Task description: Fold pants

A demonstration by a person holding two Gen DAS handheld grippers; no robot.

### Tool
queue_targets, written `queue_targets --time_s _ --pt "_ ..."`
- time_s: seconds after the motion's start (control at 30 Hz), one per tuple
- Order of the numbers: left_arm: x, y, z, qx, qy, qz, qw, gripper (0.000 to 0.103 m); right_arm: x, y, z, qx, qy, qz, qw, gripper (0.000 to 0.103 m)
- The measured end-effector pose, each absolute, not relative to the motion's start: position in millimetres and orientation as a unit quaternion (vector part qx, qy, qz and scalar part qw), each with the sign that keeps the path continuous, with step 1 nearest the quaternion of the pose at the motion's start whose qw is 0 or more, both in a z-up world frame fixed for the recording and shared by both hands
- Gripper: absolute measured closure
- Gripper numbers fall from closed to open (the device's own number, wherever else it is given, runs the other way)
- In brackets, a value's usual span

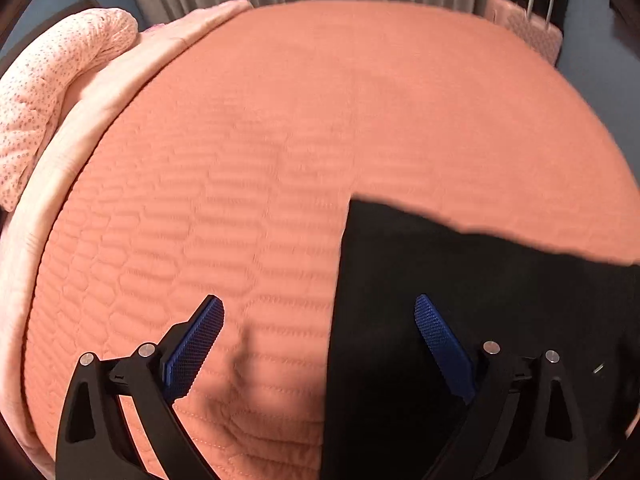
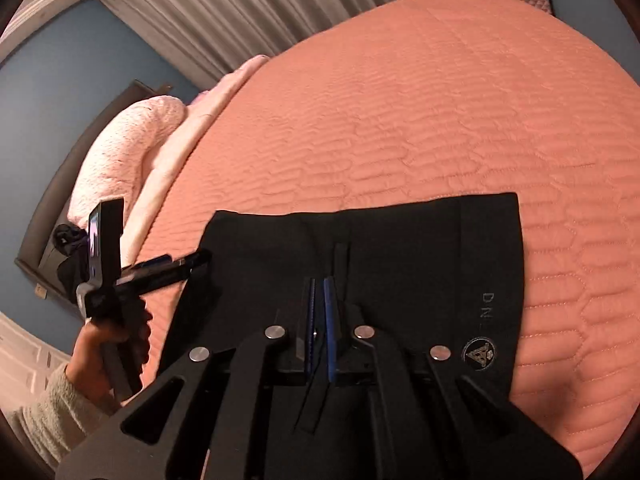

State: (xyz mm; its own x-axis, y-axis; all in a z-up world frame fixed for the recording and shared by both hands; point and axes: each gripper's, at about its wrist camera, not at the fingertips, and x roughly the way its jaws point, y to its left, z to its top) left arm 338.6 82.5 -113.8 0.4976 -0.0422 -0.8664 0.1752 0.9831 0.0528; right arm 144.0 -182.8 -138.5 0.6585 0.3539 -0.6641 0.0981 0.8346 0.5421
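The black pants [image 2: 360,248] lie flat on the pink bed [image 2: 420,112], near its front edge. The right claw [image 2: 320,292] is squeezed tight, with its blue pads [image 2: 329,320] pinching a bit of the pants in the middle. The left claw [image 1: 320,308] is spread wide and holds nothing. It hangs over the left edge of the pants, one finger above the bed and one above the pants. A pink pillow [image 1: 52,92] sits at the far left of the bed
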Motion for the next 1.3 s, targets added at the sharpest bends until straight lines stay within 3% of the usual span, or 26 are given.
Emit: queue_targets --time_s 0.07,0.13,0.2,0.23,0.27,0.37,0.43,0.5,0.53,0.57,0.7,0.77,0.83,0.87,0.93,1.0,1.07,1.13,1.2,1.23,1.3 --pt "334.6 69.0 -110.7 0.075 0.49 -0.075 0.865 0.005 143.1 -202.1 -158.7 0.289 0.416 0.066 0.86 0.098" --pt "348.2 60.5 -142.1 0.143 0.516 -0.068 0.842 0.005 146.2 -221.3 -180.7 0.318 0.428 0.07 0.843 0.103" --pt "353.8 74.1 -144.8 0.099 0.516 -0.075 0.848 0.005 130.4 -242.8 -170.7 0.377 0.402 0.048 0.833 0.103" --pt "357.0 83.6 -137.3 0.083 0.517 -0.053 0.85 0.005 122.9 -241.5 -154.8 0.357 0.388 0.029 0.849 0.097" --pt "357.8 88.1 -128.2 0.086 0.506 -0.03 0.857 0.01 121.2 -237.4 -143.4 0.341 0.378 0.039 0.86 0.097" --pt "339.4 84.2 -95.4 0.066 0.452 -0.037 0.889 0.006 143.2 -225.1 -137.4 0.293 0.387 0.063 0.872 0.097" --pt "341.7 65.0 -113.8 0.133 0.46 -0.031 0.877 0.005 152.7 -246.8 -156.4 0.255 0.433 0.012 0.865 0.103" --pt "352.8 59.9 -146.0 0.189 0.497 -0.038 0.846 0.005 133.2 -277.1 -143.4 0.308 0.405 -0.043 0.86 0.103" --pt "349.1 69.2 -139.9 0.156 0.491 -0.034 0.856 0.005 124.4 -274.6 -131.0 0.302 0.388 -0.054 0.869 0.097" --pt "347.6 77.1 -127.6 0.138 0.492 -0.01 0.859 0.012 115.9 -263.1 -116.9 0.286 0.374 -0.043 0.881 0.097" --pt "294.0 86.1 -76.6 0.043 0.458 -0.071 0.885 0.009 78.3 -189.7 -113.4 0.226 0.41 0.055 0.882 0.097" --pt "261.6 72.1 -96.0 0.071 0.48 -0.095 0.869 0.008 66.6 -178.4 -150.9 0.193 0.463 0.041 0.864 0.098" --pt "235.3 67.4 -146.2 0.153 0.502 -0.068 0.849 0.006 45.7 -197.2 -170.4 0.271 0.427 0.046 0.861 0.103" --pt "223.6 78.1 -150.8 0.127 0.493 -0.081 0.857 0.006 39.6 -199.5 -164.2 0.31 0.425 0.026 0.85 0.103" --pt "217.1 104.9 -138.1 0.054 0.504 -0.042 0.861 0.013 29.5 -182.5 -137.7 0.284 0.404 0.024 0.869 0.097" --pt "203.7 113.2 -117.3 0.027 0.49 -0.036 0.871 0.012 25.3 -159.9 -129.0 0.247 0.404 0.06 0.879 0.097" --pt "187.9 106.0 -110.3 0.045 0.474 -0.048 0.878 0.01 31.7 -152.8 -153.6 0.201 0.45 0.047 0.869 0.1" --pt "171.6 88.1 -138.2 0.13 0.489 -0.046 0.861 0.006 20.0 -163.9 -178.4 0.257 0.431 0.061 0.863 0.103" --pt "165.9 99.1 -135.4 0.103 0.476 -0.047 0.872 0.011 13.4 -164.5 -160.5 0.304 0.428 0.034 0.85 0.103" --pt "165.2 103.1 -123.9 0.093 0.477 -0.025 0.873 0.013 12.6 -153.3 -149.4 0.282 0.417 0.031 0.863 0.096" --pt "154.4 106.5 -100.2 0.071 0.445 -0.028 0.892 0.01 22.4 -132.1 -133.8 0.238 0.408 0.048 0.88 0.097"
